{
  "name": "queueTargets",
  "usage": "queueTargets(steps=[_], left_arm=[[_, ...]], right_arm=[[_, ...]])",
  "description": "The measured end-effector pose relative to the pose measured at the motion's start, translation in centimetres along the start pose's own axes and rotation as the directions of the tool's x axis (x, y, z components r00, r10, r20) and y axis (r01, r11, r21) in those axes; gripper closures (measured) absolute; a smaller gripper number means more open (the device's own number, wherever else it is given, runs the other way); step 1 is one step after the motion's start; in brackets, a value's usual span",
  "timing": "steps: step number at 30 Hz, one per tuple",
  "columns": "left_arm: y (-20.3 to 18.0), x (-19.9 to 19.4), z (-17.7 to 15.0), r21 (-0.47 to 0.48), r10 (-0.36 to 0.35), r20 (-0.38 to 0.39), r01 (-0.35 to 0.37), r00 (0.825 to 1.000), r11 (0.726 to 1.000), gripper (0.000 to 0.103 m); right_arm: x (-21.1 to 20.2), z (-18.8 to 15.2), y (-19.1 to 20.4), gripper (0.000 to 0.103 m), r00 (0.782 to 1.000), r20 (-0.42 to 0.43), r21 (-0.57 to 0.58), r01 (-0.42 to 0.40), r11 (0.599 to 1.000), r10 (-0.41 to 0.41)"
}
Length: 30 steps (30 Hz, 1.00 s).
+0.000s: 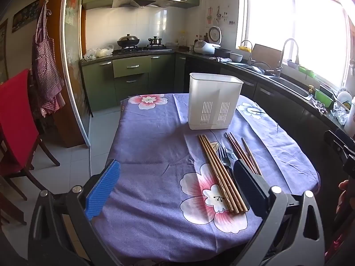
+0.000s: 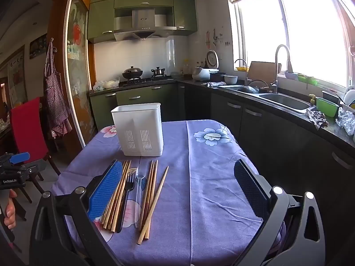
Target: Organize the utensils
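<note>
White holder (image 1: 214, 102) stood upright on purple cloth (image 1: 153, 155) w/ chopsticks (image 1: 221, 175), fork (image 1: 224, 157) & clear spoon (image 2: 139, 190) lying just in front of it. My left fingers (image 1: 177, 190) & right fingers (image 2: 179, 190) were spread wide over the worktop, holding nothing.

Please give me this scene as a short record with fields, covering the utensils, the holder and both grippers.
surface: table under a purple floral cloth
holder: white, slotted, upright, beyond the utensils
chopsticks: two bundles plus one loose stick, lying flat
fork: black, between the bundles
spoon: clear, beside the fork
in holder: nothing visible
left gripper: jaws open, holding nothing
right gripper: jaws open, holding nothing
</note>
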<state>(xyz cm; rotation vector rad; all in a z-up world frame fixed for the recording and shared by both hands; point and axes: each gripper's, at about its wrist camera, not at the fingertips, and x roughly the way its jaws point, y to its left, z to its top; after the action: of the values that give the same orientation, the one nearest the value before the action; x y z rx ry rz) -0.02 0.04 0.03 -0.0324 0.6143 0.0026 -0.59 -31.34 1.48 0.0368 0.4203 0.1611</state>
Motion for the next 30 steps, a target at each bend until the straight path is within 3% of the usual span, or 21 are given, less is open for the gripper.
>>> queueTargets(steps=[5, 12, 30], left_arm=[[-0.1, 0.4, 0.6, 0.023, 0.030, -0.008, -0.030, 1.000, 0.999, 0.006], [-0.3, 0.0, 0.0, 0.017, -0.001, 0.015, 0.001, 1.000, 1.000, 0.006], [-0.5, 0.6, -0.4, 0.025, 0.008, 0.001, -0.008, 1.000, 1.000, 0.006]], right_arm=[[0.0, 0.0, 0.0, 0.004, 1.000, 0.001, 0.001, 0.000, 1.000, 0.000], [0.0, -0.2, -0.2, 0.004, 1.000, 0.009, 0.003, 0.006, 1.000, -0.006], [0.4, -0.1, -0.1, 0.004, 1.000, -0.003, 0.003, 0.000, 1.000, 0.000]])
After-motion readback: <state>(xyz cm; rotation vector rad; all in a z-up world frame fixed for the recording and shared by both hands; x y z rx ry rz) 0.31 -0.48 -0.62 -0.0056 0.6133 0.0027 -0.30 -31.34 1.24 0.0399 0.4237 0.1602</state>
